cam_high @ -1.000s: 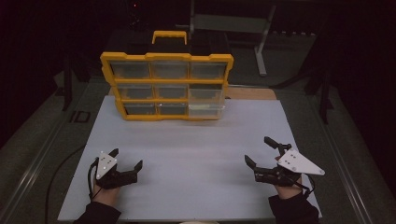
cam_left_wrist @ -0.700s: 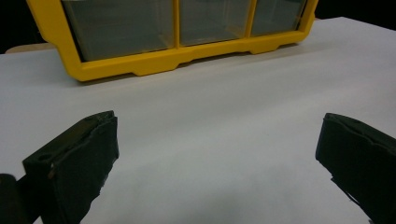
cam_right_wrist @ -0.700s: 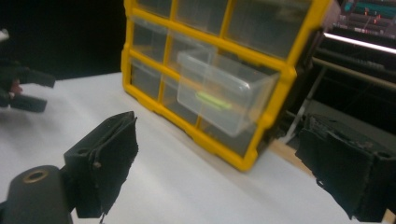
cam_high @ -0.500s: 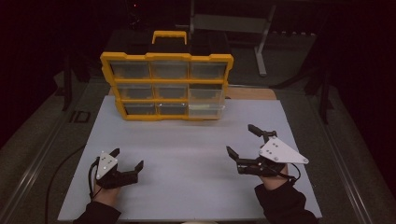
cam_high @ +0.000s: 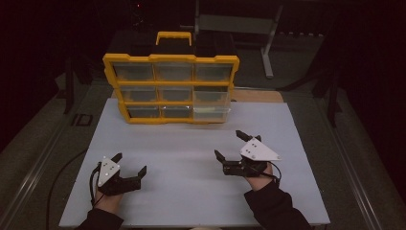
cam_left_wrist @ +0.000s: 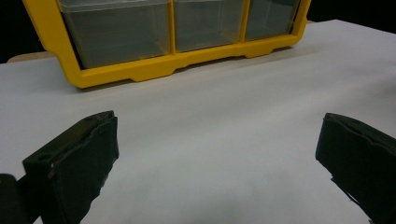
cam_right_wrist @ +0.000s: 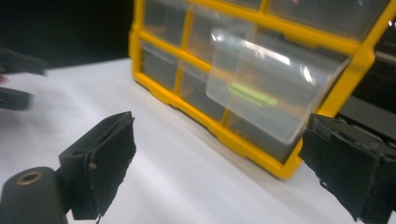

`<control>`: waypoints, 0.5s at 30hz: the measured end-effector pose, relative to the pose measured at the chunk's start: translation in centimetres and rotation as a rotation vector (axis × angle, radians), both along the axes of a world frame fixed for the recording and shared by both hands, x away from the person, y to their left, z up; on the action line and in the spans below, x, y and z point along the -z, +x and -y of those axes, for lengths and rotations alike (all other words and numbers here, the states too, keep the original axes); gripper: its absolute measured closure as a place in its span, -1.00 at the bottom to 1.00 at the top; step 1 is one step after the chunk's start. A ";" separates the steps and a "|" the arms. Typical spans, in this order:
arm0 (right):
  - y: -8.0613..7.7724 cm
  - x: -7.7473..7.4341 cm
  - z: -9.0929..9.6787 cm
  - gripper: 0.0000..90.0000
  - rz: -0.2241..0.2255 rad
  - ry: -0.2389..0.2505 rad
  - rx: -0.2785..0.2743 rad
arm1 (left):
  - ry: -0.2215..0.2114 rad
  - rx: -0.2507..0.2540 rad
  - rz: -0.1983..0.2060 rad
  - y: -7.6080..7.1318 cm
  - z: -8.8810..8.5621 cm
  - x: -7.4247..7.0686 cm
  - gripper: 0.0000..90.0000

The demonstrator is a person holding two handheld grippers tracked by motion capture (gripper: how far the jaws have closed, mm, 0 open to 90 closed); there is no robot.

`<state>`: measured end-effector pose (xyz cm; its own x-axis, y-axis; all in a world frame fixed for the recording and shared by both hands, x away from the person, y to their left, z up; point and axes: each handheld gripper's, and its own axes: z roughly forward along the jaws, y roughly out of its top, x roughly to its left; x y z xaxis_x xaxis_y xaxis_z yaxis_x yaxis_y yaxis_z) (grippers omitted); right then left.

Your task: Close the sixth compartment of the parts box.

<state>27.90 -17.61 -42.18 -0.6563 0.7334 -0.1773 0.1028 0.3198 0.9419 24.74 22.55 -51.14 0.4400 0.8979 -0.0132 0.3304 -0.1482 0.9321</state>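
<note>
A yellow drawer organizer [cam_high: 171,88] stands at the far edge of a white mat [cam_high: 191,191]; its lower right clear drawer [cam_high: 212,110] sticks out. The right gripper [cam_high: 231,149], jaws wide and empty, points toward it. The left gripper [cam_high: 129,165] is near the front, jaws wide, empty.

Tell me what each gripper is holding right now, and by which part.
Nothing is held. The left gripper and the right gripper are both open over the white sheet, short of the yellow organizer.
</note>
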 end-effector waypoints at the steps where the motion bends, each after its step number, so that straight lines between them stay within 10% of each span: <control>1: 0.2 0.3 -0.1 -0.78 -0.009 -0.001 0.000 | 0.003 -0.001 0.004 0.0 -0.1 0.0 -0.99; 15: 4.1 4.5 -1.4 -0.68 -0.116 -0.036 0.071 | -0.011 -0.008 0.006 0.0 -0.3 0.0 -0.99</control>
<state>31.97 -16.21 -46.69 -0.6210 0.7728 -0.1309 0.2336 0.3418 0.9103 24.70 22.85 -51.12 0.4329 0.9012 -0.0205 0.3259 -0.1353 0.9357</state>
